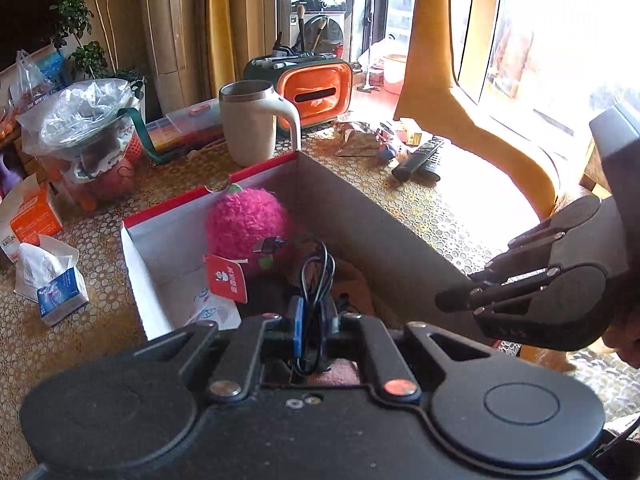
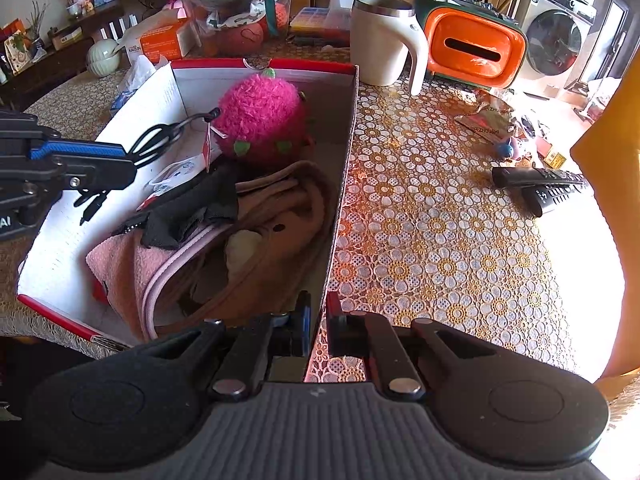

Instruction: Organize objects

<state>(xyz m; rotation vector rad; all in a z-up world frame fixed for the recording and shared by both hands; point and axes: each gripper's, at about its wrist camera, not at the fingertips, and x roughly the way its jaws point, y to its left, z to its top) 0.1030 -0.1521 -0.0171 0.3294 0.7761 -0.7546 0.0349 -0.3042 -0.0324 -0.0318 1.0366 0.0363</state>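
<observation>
A cardboard box with a red rim point(image 1: 360, 200) stands on the table and holds a fuzzy pink plush point(image 1: 246, 224), pink and beige cloth point(image 2: 260, 220) and a black cloth. My left gripper point(image 1: 310, 312) hangs over the box interior, shut on a coiled black cable point(image 1: 316, 272). In the right wrist view that gripper point(image 2: 128, 164) enters from the left, with the cable point(image 2: 156, 140) looping out of its tips. My right gripper point(image 2: 318, 320) is shut on the box's right wall point(image 2: 344, 160) at the near corner. It also shows in the left wrist view as the right gripper point(image 1: 452, 300).
Behind the box stand a cream mug point(image 1: 248, 124) and an orange organizer point(image 1: 320, 88). Two black remotes point(image 2: 540, 184) and a snack wrapper point(image 2: 488, 120) lie on the lace tablecloth to the right. A tissue pack point(image 1: 60, 292) and a bagged fruit basket point(image 1: 88, 140) sit left.
</observation>
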